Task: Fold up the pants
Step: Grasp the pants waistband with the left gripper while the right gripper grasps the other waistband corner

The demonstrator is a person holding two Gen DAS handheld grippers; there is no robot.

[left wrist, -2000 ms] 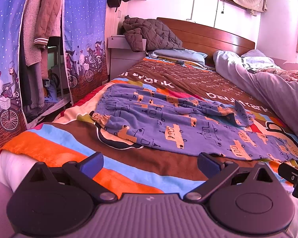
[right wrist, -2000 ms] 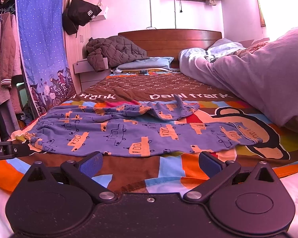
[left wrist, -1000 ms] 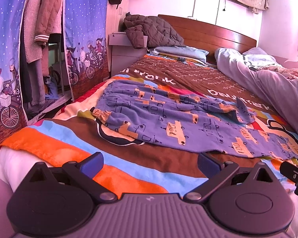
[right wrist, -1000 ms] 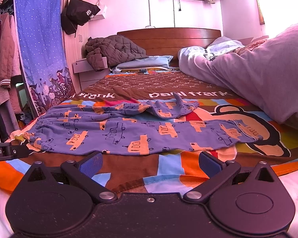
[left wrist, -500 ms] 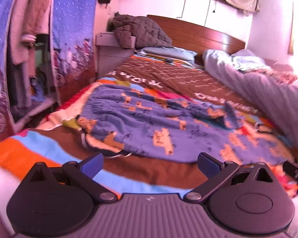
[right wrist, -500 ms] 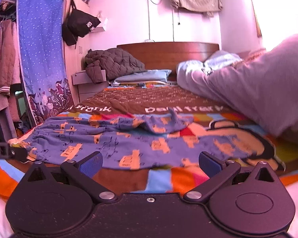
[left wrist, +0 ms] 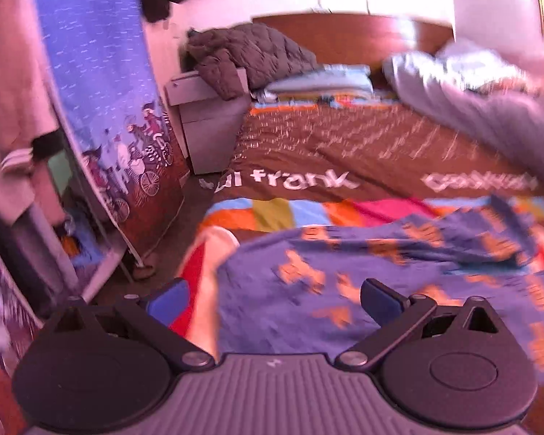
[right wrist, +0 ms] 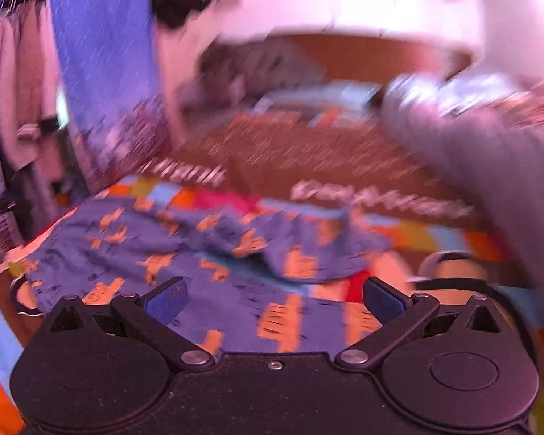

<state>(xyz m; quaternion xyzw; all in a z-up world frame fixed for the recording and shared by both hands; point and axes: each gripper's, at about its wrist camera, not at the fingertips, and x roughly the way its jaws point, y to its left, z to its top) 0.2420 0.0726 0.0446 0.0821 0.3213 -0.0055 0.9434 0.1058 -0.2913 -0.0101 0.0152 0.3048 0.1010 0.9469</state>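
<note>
Both views are blurred. At the left stands a blue curtain (left wrist: pixel 101 83) with bicycle figures, then a grey nightstand (left wrist: pixel 206 123) bearing a dark quilted jacket (left wrist: pixel 250 54) beside the bed's (left wrist: pixel 344 156) head. The left gripper (left wrist: pixel 273 295) hangs with its fingers spread wide and nothing between them, over the left edge of the bed. The pants (left wrist: pixel 344 275) (right wrist: pixel 199 253), blue with orange cars, lie spread across the striped cover along the near edge. The right gripper (right wrist: pixel 275 295) is likewise spread and empty, above the pants' middle. A lilac duvet (right wrist: pixel 489 152) is heaped along the right edge.
</note>
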